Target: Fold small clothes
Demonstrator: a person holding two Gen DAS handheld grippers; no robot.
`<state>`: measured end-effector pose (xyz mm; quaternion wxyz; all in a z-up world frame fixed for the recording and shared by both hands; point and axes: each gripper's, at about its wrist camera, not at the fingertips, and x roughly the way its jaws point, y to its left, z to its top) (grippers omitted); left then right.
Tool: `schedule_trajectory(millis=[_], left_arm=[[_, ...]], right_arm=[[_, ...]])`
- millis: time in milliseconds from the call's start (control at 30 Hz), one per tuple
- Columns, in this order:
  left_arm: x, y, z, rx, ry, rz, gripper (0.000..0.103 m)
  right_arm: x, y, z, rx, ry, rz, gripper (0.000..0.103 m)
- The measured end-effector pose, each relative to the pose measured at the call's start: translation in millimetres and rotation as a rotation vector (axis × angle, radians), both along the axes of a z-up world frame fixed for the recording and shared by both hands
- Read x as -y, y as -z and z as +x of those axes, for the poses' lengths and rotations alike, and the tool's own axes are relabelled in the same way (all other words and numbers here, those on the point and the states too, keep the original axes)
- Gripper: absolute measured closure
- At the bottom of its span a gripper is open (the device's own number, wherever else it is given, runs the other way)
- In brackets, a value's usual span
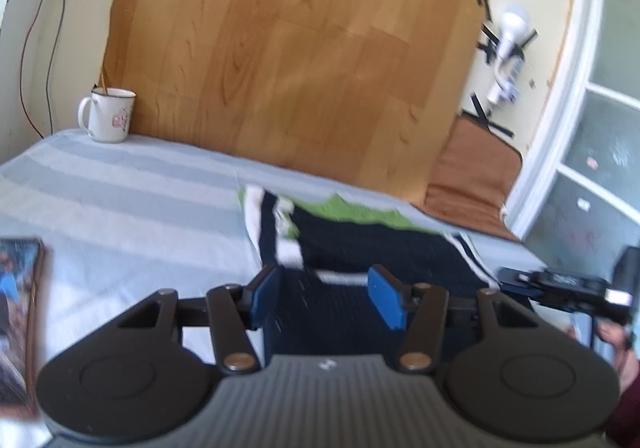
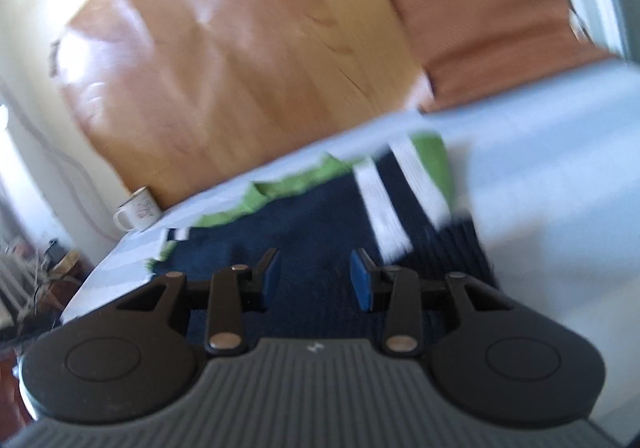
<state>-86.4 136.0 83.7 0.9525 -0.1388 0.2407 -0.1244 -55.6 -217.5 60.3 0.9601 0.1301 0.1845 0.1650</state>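
A small navy garment (image 1: 380,244) with white stripes and a green edge lies flat on the grey striped bed cover (image 1: 120,183). My left gripper (image 1: 324,278) hovers over its near left part. The blue pads (image 1: 386,300) stand apart, with only cloth lying below them. In the right wrist view the same garment (image 2: 304,224) spreads under my right gripper (image 2: 315,264), whose pads (image 2: 362,284) are also apart and hold nothing. The right gripper (image 1: 560,286) shows at the right edge of the left wrist view, with a hand (image 1: 616,344) behind it. Both views are blurred.
A white enamel mug (image 1: 110,115) stands at the back left of the bed, seen also as the mug (image 2: 138,213). A wood-pattern board (image 1: 300,59) leans on the wall behind. A brown cushion (image 1: 472,175) lies at the back right. A picture-covered flat object (image 1: 20,308) lies at the left edge.
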Motion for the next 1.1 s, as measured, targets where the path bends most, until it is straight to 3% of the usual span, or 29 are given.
schedule_trajectory(millis=[133, 367, 500, 567, 667, 733, 800, 833, 933, 1100], left_arm=[[-0.7, -8.3, 30.0, -0.005, 0.000, -0.027, 0.054], [18.8, -24.9, 129.8, -0.034, 0.062, 0.073, 0.053], [52.8, -20.3, 210.5, -0.129, 0.119, 0.124, 0.050], [72.3, -8.0, 247.8, -0.190, 0.135, 0.141, 0.049], [100.5, 16.6, 290.8, -0.268, 0.152, 0.182, 0.047], [112.2, 34.1, 312.6, -0.339, 0.134, 0.191, 0.050], [119.0, 45.8, 325.7, -0.381, 0.104, 0.203, 0.081], [121.4, 46.1, 326.5, -0.374, 0.077, 0.239, 0.088], [117.3, 38.5, 315.0, -0.364, 0.075, 0.212, 0.091], [118.0, -8.9, 248.6, -0.214, 0.096, 0.221, 0.092]], right_arm=[[8.0, -31.3, 35.5, -0.012, -0.004, -0.039, 0.061], [5.4, -37.1, 150.4, -0.155, -0.058, -0.093, 0.059], [-9.6, -24.3, 211.8, -0.253, -0.078, -0.075, 0.052], [-20.9, -15.8, 232.9, -0.284, -0.096, -0.109, 0.044], [-33.6, -3.3, 257.8, -0.344, -0.128, -0.154, 0.042], [-39.6, 5.3, 265.1, -0.371, -0.152, -0.185, 0.045], [-48.2, 5.8, 262.2, -0.345, -0.184, -0.257, 0.083], [-49.4, 4.3, 257.9, -0.331, -0.177, -0.269, 0.085], [-47.9, -10.5, 233.4, -0.242, -0.193, -0.256, 0.089], [-45.3, -54.3, 166.5, -0.105, -0.206, -0.234, 0.089]])
